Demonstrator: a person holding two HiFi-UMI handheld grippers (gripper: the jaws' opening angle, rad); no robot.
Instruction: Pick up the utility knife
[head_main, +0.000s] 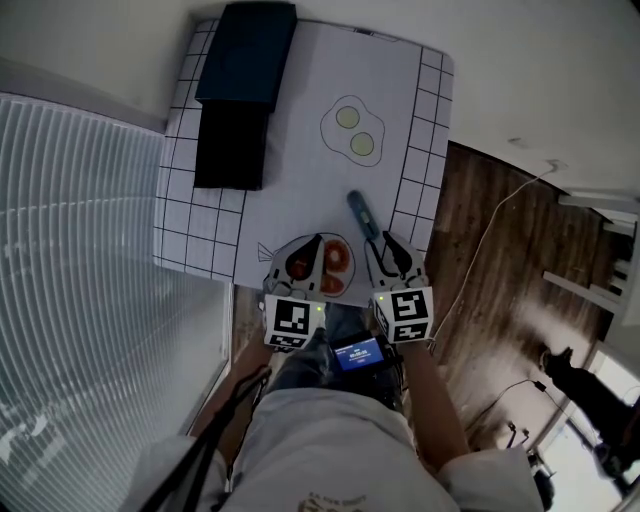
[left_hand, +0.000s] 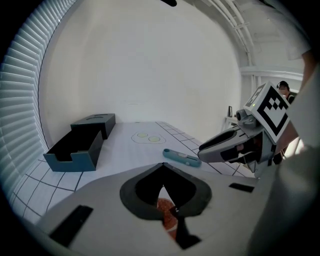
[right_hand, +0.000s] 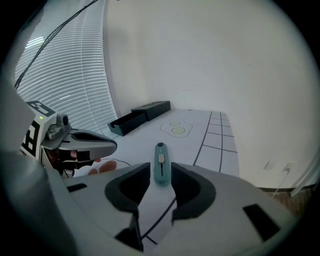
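Light clothing of the person (head_main: 330, 440) fills the bottom of the head view. Above it, the white gridded table (head_main: 300, 190) takes up the centre, with a dark open box (head_main: 240, 95) at upper left.

Both tools sit at the table's near edge, low in the frame. The left gripper (head_main: 318, 242) has its jaws closed together with nothing between them, over a printed plate with red rounds (head_main: 335, 262). The right gripper (head_main: 388, 250) has its jaws apart, and neither pad presses on anything.

The teal utility knife (head_main: 362, 215) lies flat on the table just right of centre, pointing up-left. In the right gripper view its near end shows in the gap between the jaw tips, and its length runs straight ahead.

Procedure for the step in hand, as a judgement:
1. Keep the jaws in line with the handle.
2. Lower until both pads flank the narrow sides.
3. Close across the body near the slider (right_hand: 161, 159), not over the tip.
4. Hold the left gripper clear.

The smooth handle may skate on the table if one pad touches first.
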